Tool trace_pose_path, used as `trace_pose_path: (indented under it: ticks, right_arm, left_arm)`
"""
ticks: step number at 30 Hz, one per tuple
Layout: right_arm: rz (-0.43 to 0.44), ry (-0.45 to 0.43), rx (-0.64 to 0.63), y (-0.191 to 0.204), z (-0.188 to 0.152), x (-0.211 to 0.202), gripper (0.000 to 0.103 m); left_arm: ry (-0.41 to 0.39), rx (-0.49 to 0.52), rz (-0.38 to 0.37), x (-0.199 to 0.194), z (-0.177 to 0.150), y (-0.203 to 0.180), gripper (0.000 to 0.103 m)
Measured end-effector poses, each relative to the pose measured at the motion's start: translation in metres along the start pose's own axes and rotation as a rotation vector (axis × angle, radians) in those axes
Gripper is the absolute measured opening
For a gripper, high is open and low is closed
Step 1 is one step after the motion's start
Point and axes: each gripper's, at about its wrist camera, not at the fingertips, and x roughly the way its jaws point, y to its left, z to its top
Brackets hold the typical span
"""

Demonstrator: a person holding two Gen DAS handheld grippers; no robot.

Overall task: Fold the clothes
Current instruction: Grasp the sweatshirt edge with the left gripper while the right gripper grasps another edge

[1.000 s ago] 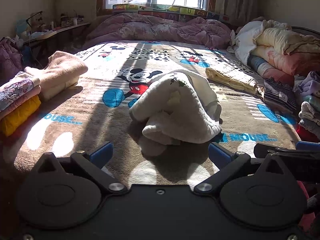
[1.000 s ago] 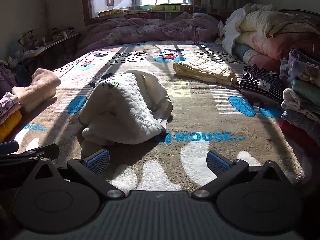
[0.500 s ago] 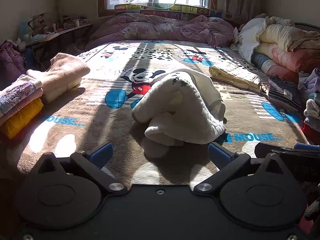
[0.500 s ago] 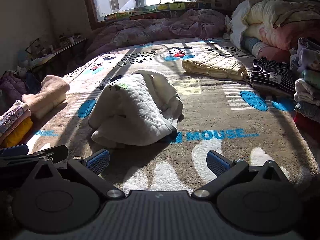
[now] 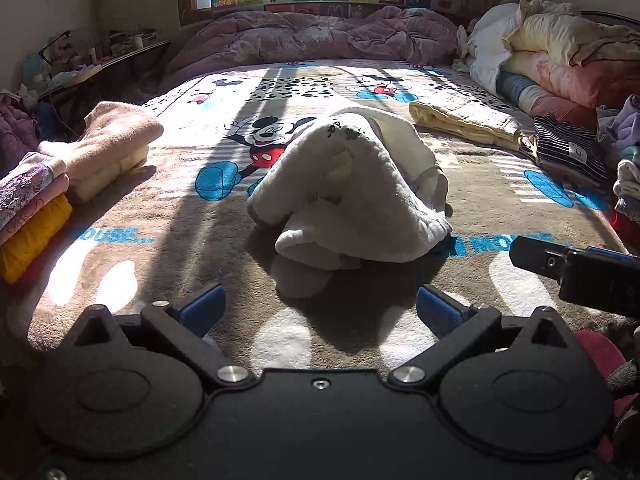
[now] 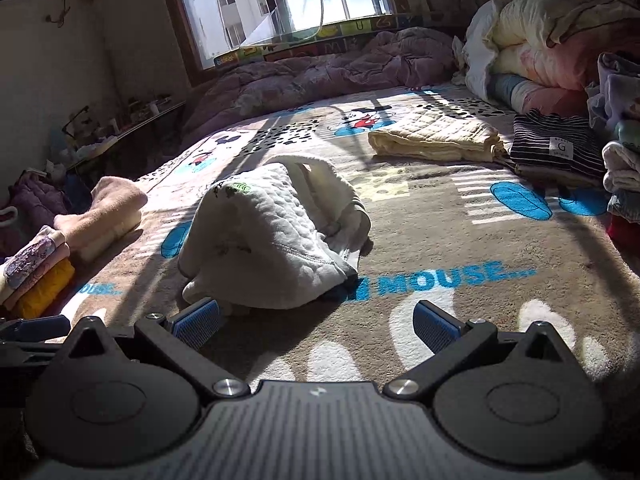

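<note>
White garment [image 5: 348, 196] heaped on blanket [image 5: 160, 248]; both hand-held grippers spread, empty.

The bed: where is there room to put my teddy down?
Bare blanket lies right of the crumpled white garment, around the blue MOUSE lettering, and in front of the yellow folded quilt. The left edge is crowded with folded clothes; the right edge with piled bedding.
</note>
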Motion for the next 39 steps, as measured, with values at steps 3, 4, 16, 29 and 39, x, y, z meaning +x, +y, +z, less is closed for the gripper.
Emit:
trace_pose_path:
  ticks: [3, 4, 16, 29, 39]
  right_arm:
    - [0.03, -0.029, 0.02, -0.012, -0.008, 0.013, 0.102]
    - [0.04, -0.039, 0.027, -0.016, -0.011, 0.017, 0.102]
    - [0.092, -0.062, 0.123, -0.062, -0.028, 0.061, 0.102]
    - [0.201, -0.063, 0.364, -0.103, -0.037, 0.077, 0.102]
    - [0.226, -0.078, 0.461, -0.119, -0.038, 0.08, 0.102]
  left_arm:
    - [-0.014, 0.023, -0.016, 0.009, -0.004, -0.003, 0.103]
    - [-0.025, 0.03, -0.024, 0.013, -0.006, -0.004, 0.103]
    - [-0.022, 0.197, -0.055, 0.075, -0.018, -0.023, 0.103]
    - [-0.089, 0.534, -0.08, 0.143, -0.013, -0.09, 0.063]
    - [-0.13, 0.603, -0.087, 0.141, -0.016, -0.095, 0.006]
